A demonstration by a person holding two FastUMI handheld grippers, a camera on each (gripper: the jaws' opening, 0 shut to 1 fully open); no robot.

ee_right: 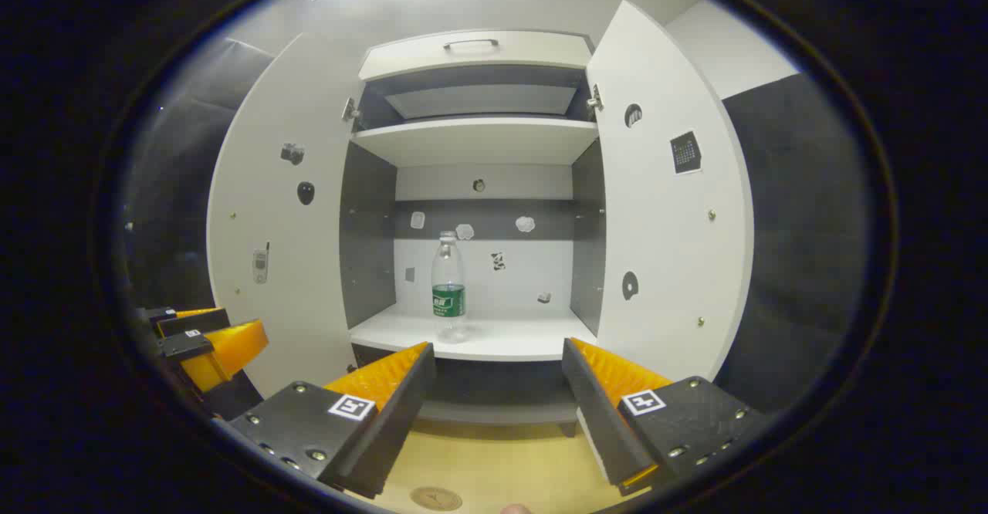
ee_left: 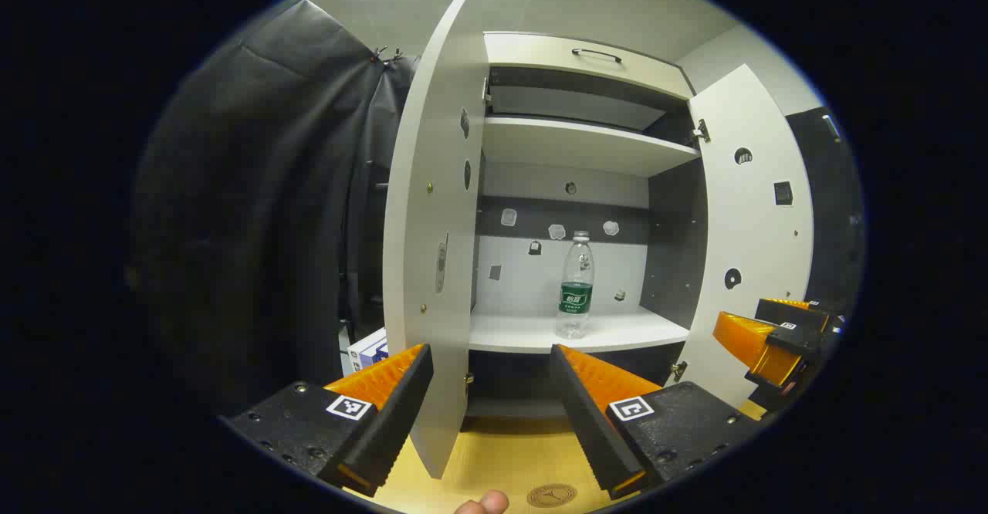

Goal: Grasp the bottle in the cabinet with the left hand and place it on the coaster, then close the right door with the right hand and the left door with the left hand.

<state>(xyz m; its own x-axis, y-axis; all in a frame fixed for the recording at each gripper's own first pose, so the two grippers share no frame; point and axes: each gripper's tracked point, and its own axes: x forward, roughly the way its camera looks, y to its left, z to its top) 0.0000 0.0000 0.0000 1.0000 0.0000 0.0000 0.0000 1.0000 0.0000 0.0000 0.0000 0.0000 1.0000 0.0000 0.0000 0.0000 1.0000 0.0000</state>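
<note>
Both grippers spread, holding nothing: left gripper (ee_left: 490, 360) and right gripper (ee_right: 498, 356) hover over the wooden table (ee_right: 502, 460), coaster (ee_left: 551, 495) at its near edge. Beyond, cabinet with left door (ee_right: 270, 228) and right door (ee_right: 664, 213) swung open; bottle (ee_right: 448, 286) upright on lower shelf (ee_right: 494, 340)

Not much to actually read here — the bottle (ee_left: 576, 285) on the cabinet shelf has a green label with white characters, way too small to make out. Square black-and-white coded markers sit on the fingers (ee_left: 631, 408) — patterns, not text.
</note>
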